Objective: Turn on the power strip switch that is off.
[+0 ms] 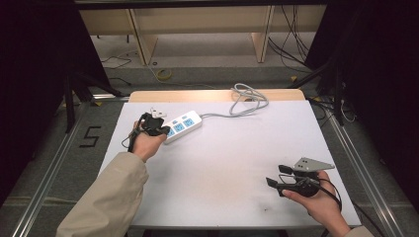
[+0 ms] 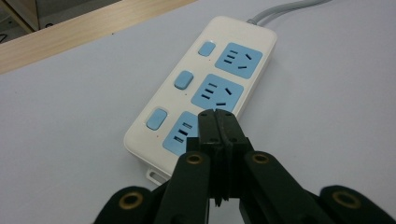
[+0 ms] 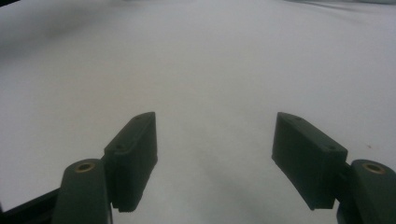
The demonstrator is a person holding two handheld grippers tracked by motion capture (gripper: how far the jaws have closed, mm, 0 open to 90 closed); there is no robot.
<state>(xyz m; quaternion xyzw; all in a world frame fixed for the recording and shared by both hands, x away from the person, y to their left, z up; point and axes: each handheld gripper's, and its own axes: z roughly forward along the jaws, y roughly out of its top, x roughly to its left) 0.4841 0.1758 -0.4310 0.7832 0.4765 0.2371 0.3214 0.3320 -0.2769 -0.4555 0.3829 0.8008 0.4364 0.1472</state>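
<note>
White table (image 1: pixel 222 163), wooden strip along its far edge, dark floor and loose cables beyond. Cream power strip (image 1: pixel 182 125) with blue sockets at far left, grey cord (image 1: pixel 247 101) coiled behind it. Left gripper (image 2: pixel 217 116) fingers pressed together, over the nearest socket. Right gripper (image 1: pixel 274 176) near right, fingers spread wide over bare table.
</note>
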